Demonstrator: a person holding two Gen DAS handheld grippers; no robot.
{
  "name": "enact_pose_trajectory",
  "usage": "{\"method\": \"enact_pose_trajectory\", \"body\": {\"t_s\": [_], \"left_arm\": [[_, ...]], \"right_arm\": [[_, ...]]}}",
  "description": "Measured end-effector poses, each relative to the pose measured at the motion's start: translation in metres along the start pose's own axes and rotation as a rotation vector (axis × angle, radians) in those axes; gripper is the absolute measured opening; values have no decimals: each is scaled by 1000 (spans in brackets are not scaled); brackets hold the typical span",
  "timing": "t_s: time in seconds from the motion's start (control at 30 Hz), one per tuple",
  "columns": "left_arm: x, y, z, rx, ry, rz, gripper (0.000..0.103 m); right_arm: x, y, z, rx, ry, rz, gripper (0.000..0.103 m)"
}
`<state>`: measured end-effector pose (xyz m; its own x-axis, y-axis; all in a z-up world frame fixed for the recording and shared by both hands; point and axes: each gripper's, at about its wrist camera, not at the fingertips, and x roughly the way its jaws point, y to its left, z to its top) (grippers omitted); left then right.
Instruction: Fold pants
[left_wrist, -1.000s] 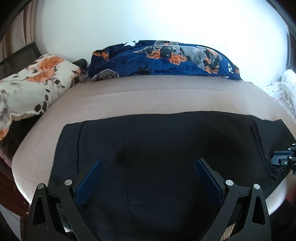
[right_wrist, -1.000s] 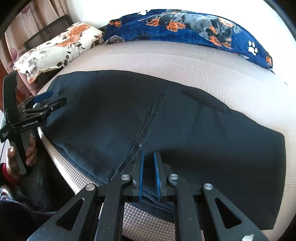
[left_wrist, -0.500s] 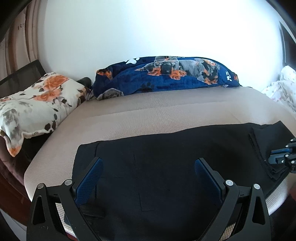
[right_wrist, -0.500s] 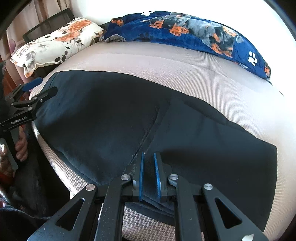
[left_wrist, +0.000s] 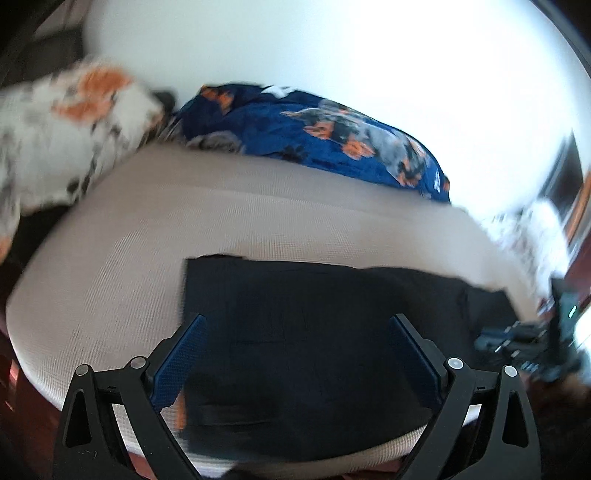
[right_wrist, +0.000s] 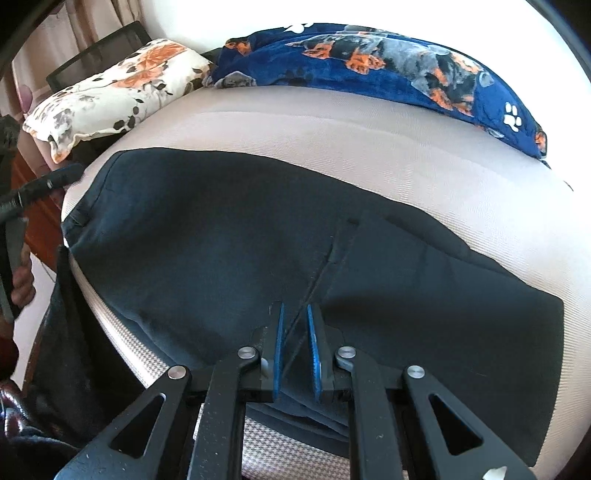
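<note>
Dark navy pants lie flat across the beige mattress, folded lengthwise with a seam running toward me. My right gripper is shut on the pants' near edge at the mattress front. In the left wrist view, the pants lie below my left gripper, which is wide open and empty above their left end. The right gripper shows blurred at the far right of that view. The left gripper shows at the left edge of the right wrist view.
A floral pillow lies at the back left. A blue dog-print blanket lies along the white wall. White bedding sits at the right. The mattress front edge drops off near both grippers.
My left gripper has lifted and swung, staying open; its view is now blurred and tilted. My right gripper stays shut on the pants' edge, which has shifted slightly.
</note>
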<state>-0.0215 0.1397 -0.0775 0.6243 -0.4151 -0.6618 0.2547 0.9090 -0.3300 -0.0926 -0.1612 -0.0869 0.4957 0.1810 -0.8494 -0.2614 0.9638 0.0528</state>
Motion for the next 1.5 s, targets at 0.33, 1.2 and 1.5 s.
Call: {"method": "enact_pose_trajectory", "body": {"t_s": [0.33, 1.2, 1.5], "left_arm": [[35, 85, 8, -161, 204, -200, 97], [95, 44, 31, -65, 383, -374, 103], [47, 15, 34, -54, 235, -356, 77]], "right_arm": [[7, 7, 3, -5, 18, 14, 14], [17, 18, 12, 18, 30, 66, 22], [17, 7, 16, 79, -1, 144, 23]]}}
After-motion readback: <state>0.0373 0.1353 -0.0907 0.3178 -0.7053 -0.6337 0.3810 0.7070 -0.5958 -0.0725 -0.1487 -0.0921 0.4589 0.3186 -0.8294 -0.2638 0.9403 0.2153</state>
